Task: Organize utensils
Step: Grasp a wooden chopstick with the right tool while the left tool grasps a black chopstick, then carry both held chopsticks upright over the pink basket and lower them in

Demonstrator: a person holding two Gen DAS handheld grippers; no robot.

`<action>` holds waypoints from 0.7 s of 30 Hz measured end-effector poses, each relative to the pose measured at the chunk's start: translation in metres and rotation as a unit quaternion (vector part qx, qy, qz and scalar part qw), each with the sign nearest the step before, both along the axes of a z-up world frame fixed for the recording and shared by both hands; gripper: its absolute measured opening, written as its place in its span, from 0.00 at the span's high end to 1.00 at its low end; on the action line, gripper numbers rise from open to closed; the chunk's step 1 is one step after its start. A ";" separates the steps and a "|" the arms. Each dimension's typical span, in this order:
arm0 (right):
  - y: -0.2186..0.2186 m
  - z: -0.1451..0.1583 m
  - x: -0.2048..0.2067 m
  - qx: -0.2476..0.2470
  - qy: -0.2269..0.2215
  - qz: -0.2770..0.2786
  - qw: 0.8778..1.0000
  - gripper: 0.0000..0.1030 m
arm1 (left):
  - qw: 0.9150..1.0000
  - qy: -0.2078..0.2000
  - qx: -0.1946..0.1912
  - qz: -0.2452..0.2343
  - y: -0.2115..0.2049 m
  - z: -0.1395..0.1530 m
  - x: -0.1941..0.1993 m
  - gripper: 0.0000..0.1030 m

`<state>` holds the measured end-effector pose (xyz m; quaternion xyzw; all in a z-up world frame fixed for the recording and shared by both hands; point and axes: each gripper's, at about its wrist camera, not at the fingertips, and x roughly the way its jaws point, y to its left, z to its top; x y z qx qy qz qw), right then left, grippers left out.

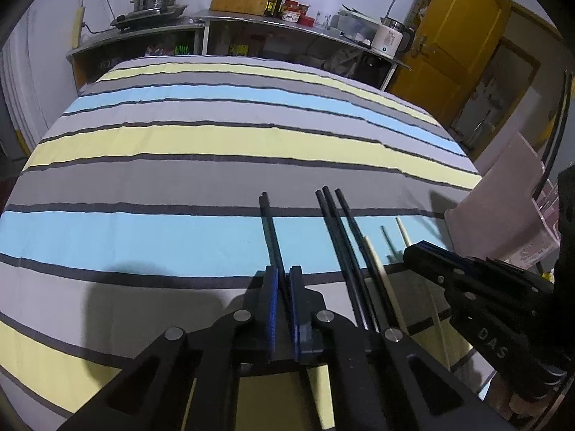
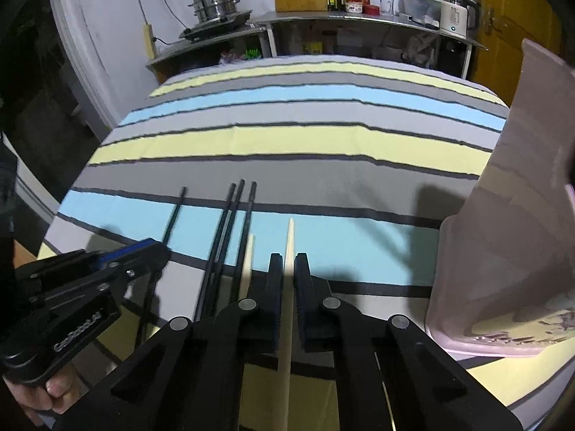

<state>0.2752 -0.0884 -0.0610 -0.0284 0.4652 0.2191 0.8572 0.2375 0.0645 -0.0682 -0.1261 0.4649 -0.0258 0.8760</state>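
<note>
- Your left claw [image 1: 284, 273] was clamped on a black chopstick [image 1: 270, 230] that lay on the striped tablecloth [image 1: 215, 136] over the bench.
- Your right claw [image 2: 288, 262] was closed on a pale wooden chopstick [image 2: 289, 240].
- Three more black chopsticks [image 2: 233, 222] lay between the two claws.
- A pink plastic container [image 2: 510, 233] stood at the right.

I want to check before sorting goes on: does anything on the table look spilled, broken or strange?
Nothing stands out. The left gripper is shut on a black chopstick, the right gripper on a pale chopstick; the other chopsticks lie roughly side by side, unbroken.
</note>
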 end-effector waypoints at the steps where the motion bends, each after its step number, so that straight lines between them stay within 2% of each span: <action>1: 0.000 0.003 -0.001 0.003 -0.003 0.001 1.000 0.94 | 1.000 -0.003 -0.002 -0.001 0.000 0.003 -0.001 0.95; 21: -0.040 0.092 -0.054 0.077 -0.078 -0.004 0.994 0.94 | 0.994 -0.098 -0.025 -0.035 -0.004 0.106 -0.060 0.96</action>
